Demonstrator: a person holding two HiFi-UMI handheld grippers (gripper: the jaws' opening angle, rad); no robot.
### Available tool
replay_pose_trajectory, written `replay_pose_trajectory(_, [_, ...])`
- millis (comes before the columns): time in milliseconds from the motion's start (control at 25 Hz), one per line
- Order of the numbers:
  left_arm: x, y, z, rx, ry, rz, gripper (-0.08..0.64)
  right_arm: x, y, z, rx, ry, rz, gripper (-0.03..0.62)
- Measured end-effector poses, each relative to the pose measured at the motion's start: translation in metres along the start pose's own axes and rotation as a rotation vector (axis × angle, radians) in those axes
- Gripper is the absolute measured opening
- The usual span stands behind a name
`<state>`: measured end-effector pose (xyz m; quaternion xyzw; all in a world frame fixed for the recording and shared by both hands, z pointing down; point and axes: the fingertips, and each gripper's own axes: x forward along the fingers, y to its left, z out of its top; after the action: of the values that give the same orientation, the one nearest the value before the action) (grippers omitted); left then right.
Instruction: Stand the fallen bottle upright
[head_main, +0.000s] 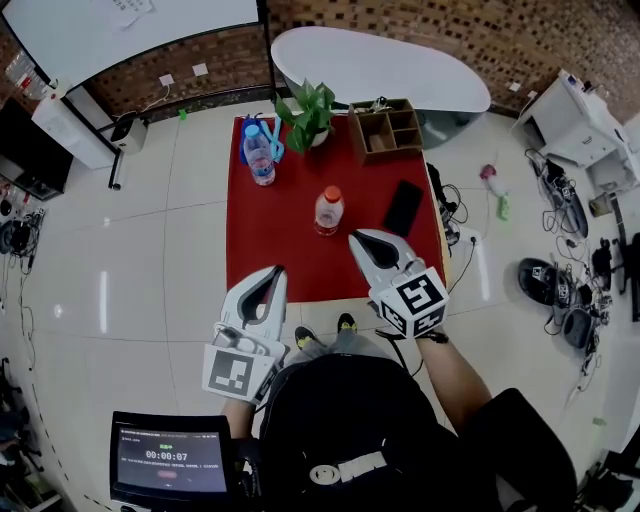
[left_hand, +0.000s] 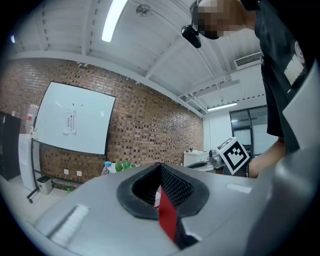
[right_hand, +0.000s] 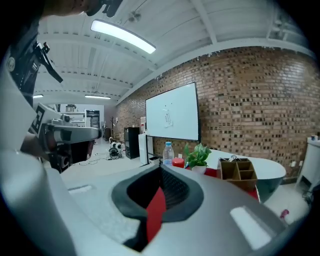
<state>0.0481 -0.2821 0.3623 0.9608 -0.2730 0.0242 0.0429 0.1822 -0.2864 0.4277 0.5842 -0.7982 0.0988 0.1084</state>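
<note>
From the head view, we see the clear plastic bottle with an orange cap (head_main: 329, 210) standing upright near the middle of the red cloth-covered table (head_main: 270, 250). A clear plastic bottle with a blue cap (head_main: 259, 153) stands upright towards the far left corner, near a green potted plant (head_main: 312, 112). A brown wooden compartment box (head_main: 388, 128) sits at the far right. A flat black phone (head_main: 403, 207) lies to the right of the orange-capped bottle, apart from it. The left gripper (head_main: 278, 271) hangs at the table's near edge, clenched. The right gripper (head_main: 352, 237) is over the near right part of the cloth, near the orange-capped bottle but not touching it, its jaws pressed together on nothing.

In the left gripper view, we find the jaw tips meeting, with mostly red cloth showing in the slit between them. The blue-capped bottle and plant leaves show beyond, before a brick wall (left_hand: 150, 125) bearing a white board (left_hand: 75, 117).

In the right gripper view, the tips likewise meet and grip nothing. The orange cap peeks just over them, with the blue-capped bottle to its left and the plant and box to its right.
</note>
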Motion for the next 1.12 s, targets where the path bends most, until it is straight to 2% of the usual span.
replay_pose_trajectory(360, [-0.021, 0.001, -0.006, -0.015, 0.033, 0.004, 0.000, -0.022, 0.014, 0.002, 0.019, -0.001, 0.002, 0.005])
replay_pose_trajectory(520, [-0.028, 0.005, -0.016, -0.003, 0.050, 0.039, 0.000, -0.015, 0.020, -0.013, 0.035, 0.031, 0.034, 0.005])
replay_pose_trajectory(600, [-0.034, -0.002, -0.027, 0.003, 0.085, 0.043, 0.000, -0.017, 0.026, -0.018, 0.038, 0.031, 0.063, 0.005])
replay_pose_trajectory(720, [-0.049, -0.032, -0.031, 0.009, 0.080, 0.073, 0.000, -0.033, 0.041, -0.026, 0.026, 0.012, 0.126, 0.005])
replay_pose_trajectory(880, [-0.092, -0.078, -0.021, 0.044, 0.043, 0.165, 0.000, -0.064, 0.084, -0.039, -0.002, 0.000, 0.255, 0.005])
replay_pose_trajectory(960, [-0.113, -0.101, -0.015, 0.037, 0.033, 0.215, 0.000, -0.084, 0.102, -0.042, 0.002, -0.005, 0.306, 0.005])
replay_pose_trajectory(1120, [-0.147, -0.148, -0.010, 0.046, 0.034, 0.266, 0.000, -0.134, 0.129, -0.044, 0.016, -0.046, 0.367, 0.005])
